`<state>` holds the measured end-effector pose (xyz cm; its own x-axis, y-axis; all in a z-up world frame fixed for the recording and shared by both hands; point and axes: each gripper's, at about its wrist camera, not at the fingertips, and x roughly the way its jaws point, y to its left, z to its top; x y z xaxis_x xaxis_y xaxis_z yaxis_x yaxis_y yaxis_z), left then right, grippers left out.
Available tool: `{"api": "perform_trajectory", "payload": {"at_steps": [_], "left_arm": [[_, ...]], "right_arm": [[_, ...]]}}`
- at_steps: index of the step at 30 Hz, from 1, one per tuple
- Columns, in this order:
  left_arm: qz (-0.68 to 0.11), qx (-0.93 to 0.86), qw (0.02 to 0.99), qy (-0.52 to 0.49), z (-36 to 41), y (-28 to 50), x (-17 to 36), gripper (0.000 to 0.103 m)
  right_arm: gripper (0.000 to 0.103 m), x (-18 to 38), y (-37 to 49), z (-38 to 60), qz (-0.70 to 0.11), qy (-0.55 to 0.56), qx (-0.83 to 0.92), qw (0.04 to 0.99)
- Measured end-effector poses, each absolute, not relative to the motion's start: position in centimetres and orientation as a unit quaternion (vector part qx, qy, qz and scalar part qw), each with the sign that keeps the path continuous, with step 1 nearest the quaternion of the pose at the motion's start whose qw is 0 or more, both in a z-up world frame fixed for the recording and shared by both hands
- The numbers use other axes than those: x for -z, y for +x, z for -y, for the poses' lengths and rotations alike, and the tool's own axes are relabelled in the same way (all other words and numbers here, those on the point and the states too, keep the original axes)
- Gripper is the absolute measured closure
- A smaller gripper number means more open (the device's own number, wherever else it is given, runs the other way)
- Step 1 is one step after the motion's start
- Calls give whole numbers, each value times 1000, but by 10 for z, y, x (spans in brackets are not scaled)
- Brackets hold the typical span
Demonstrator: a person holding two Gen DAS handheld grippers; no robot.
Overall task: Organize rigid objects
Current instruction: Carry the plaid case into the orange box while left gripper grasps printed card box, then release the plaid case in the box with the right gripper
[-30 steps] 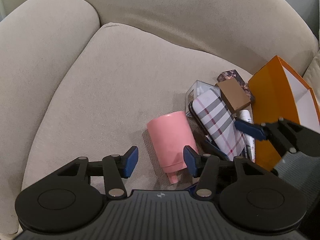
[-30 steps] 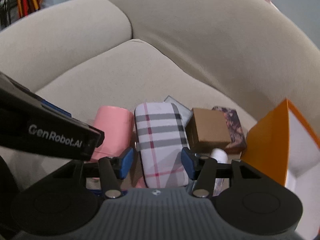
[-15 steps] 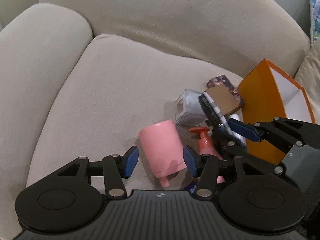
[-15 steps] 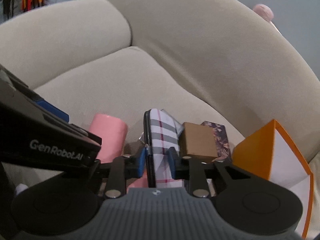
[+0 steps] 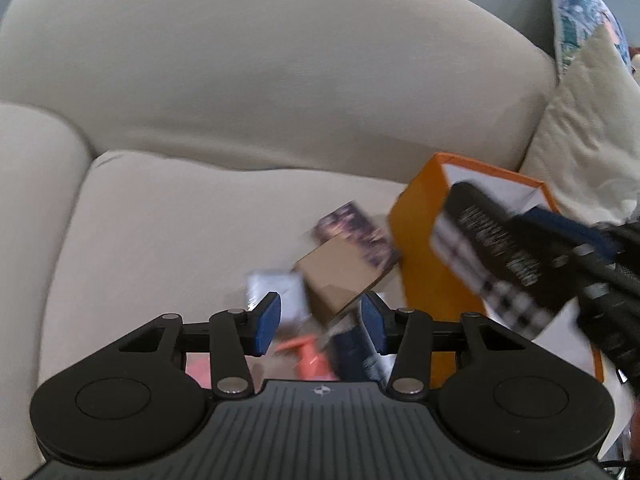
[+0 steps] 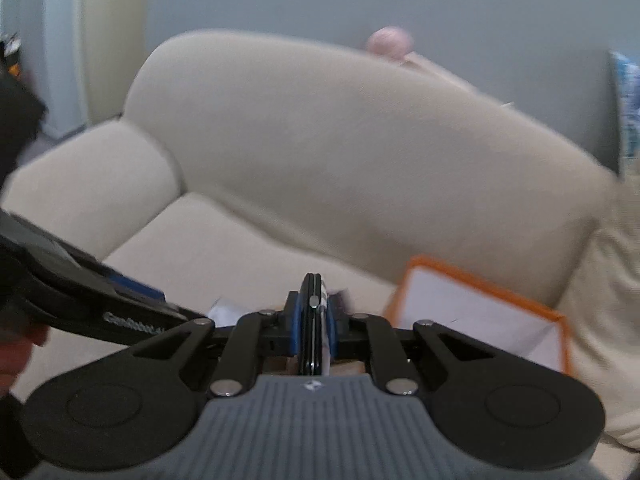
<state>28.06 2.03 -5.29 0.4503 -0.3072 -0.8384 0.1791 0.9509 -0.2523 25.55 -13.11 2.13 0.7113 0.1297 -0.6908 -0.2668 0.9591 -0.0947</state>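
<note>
Plaid fills most of what matters here: the right hand-held gripper (image 6: 314, 330) has its blue pads pressed together on the thin edge of a flat plaid-patterned case (image 5: 486, 256), holding it on edge. From the left wrist view the case hangs in the air in front of the open mouth of the orange box (image 5: 424, 240), clear of the pile. That edge-on grip looks chosen so the slim case can slide down into the box rather than lie across its rim, though whether it is bound there is my guess.

The left hand-held gripper (image 5: 320, 322) has nothing between its pads; its jaws are closing, yet the pads stand well apart and touch nothing. It hovers over the rest of the clutter on the beige sofa seat (image 5: 180, 232), probably lining up its own pick while the other hand is busy.

Below it the brown cardboard box (image 5: 340, 276) lies tilted, leaning partly over a dark floral-printed box (image 5: 352, 228), both just beside the orange box's side wall. A clear plastic box (image 5: 276, 290) sits to their left, and a red pump top (image 5: 308, 354) shows near the camera's lower edge, partly hidden by the gripper body. Everything is smeared by motion blur, so finer details stay unclear.

The orange box stands upright against the sofa's back corner, next to a patterned cushion (image 5: 584, 92), which likely keeps it from tipping as things go in.
</note>
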Motion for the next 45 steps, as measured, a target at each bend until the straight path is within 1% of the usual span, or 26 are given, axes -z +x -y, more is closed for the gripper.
{"api": "perform_trajectory", "payload": {"at_steps": [1,4,7,10,13,18,23,28,31,33,35,37,38,39,40,41,43,45], "left_arm": [[-507,148,847,-62,-12,288,55,47],[-521,154,837,-65,9,315,67,34],[-541,136,828,-67,27,344,83,31],[-563,105,816,-79,38,374,98,16],[-593,68,795,-111,37,392,113,14],[-626,18,767,-139,43,410,142,14],[-637,-4,753,-163,47,416,163,14],[-641,-27,746,-178,50,422,172,14],[-647,-38,740,-182,51,425,177,15],[-648,-47,739,-180,52,425,179,15],[-650,-55,737,-174,55,427,181,15],[-652,-59,737,-167,60,428,184,15],[-652,-59,738,-163,62,428,184,19],[-652,-52,740,-159,64,428,185,22],[-650,-41,743,-154,67,429,183,29],[-649,-34,745,-147,69,429,181,29],[-646,-21,750,-144,70,429,177,30],[-638,-5,757,-141,67,426,172,30]], "right_arm": [[90,-25,259,141,-360,-89,-98,923],[90,-25,268,170,-363,-72,-65,927],[90,-5,283,196,-391,-43,-41,919],[90,15,291,213,-413,-17,-26,910],[90,34,303,219,-423,4,-21,906],[90,54,308,225,-429,37,-22,902],[90,79,326,238,-447,70,-40,891],[90,88,324,245,-461,79,-56,882],[89,95,326,251,-492,81,-59,865],[89,98,323,252,-499,75,-58,861],[87,99,323,255,-504,74,-53,859],[82,102,327,255,-513,75,-47,854],[80,104,329,256,-519,75,-46,850],[77,105,330,255,-524,76,-46,847],[75,106,331,254,-528,77,-47,844],[73,102,330,251,-533,79,-47,841],[67,105,331,250,-540,77,-46,837],[67,104,331,249,-539,61,-39,839]]}}
